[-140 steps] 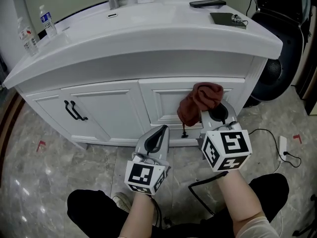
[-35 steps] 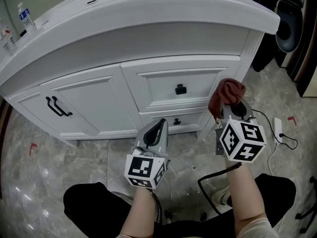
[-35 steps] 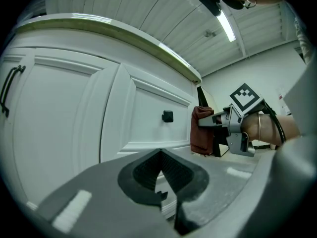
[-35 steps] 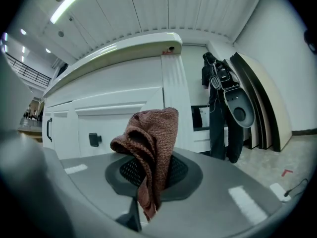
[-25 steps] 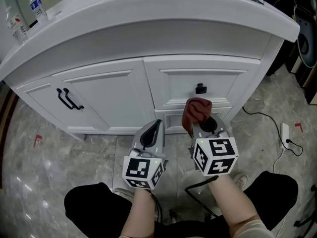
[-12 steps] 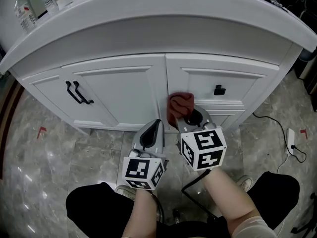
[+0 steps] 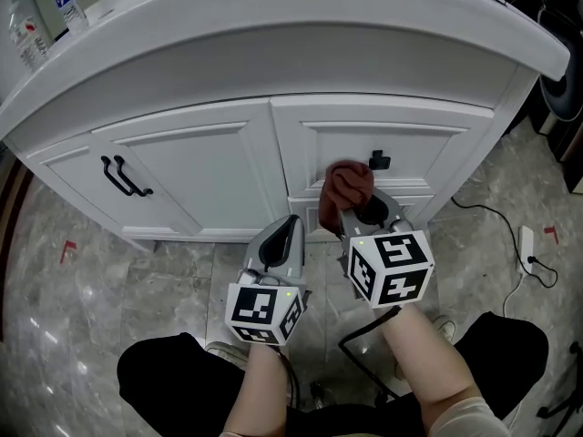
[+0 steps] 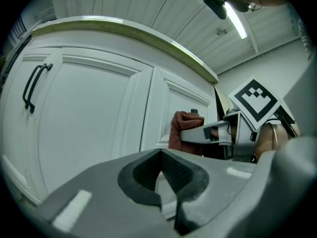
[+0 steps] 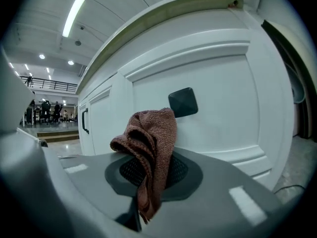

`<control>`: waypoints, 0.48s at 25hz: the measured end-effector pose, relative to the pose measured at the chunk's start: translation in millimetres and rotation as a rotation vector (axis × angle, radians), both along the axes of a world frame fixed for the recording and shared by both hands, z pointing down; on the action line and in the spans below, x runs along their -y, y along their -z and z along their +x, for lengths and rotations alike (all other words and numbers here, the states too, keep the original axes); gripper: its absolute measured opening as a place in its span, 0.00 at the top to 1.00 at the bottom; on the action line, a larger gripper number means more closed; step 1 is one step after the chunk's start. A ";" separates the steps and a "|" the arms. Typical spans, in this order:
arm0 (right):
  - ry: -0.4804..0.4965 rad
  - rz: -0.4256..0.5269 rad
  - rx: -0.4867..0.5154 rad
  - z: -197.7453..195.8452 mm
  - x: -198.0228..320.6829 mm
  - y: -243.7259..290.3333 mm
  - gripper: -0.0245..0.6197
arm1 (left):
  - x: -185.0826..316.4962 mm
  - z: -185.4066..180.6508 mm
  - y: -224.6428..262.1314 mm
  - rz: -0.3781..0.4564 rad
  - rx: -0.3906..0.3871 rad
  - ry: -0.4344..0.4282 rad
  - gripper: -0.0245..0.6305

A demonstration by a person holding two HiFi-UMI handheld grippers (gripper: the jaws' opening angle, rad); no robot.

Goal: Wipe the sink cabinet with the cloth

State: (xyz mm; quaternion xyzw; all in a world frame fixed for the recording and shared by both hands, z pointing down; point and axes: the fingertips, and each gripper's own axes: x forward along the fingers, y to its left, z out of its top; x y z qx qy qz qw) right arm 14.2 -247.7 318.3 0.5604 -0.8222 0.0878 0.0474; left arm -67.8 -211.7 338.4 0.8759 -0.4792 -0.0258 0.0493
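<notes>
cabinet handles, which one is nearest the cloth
The small square black knob on the drawer, just right of the cloth; the two long bar handles sit well away to the left.

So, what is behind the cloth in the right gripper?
A white drawer front, with its black knob showing beside the top of the cloth. The part of the panel directly behind the cloth is covered.
</notes>
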 end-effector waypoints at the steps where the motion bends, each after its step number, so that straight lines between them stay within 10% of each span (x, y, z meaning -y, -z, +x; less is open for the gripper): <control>1: -0.008 -0.001 0.000 5.4 -0.4 0.3 0.84 | 0.0 4.0 -0.1 0.000 0.000 -0.006 0.96; 12: -0.151 -0.007 0.027 91.8 -8.2 5.4 0.84 | -0.9 49.0 5.4 0.007 -0.001 -0.073 0.96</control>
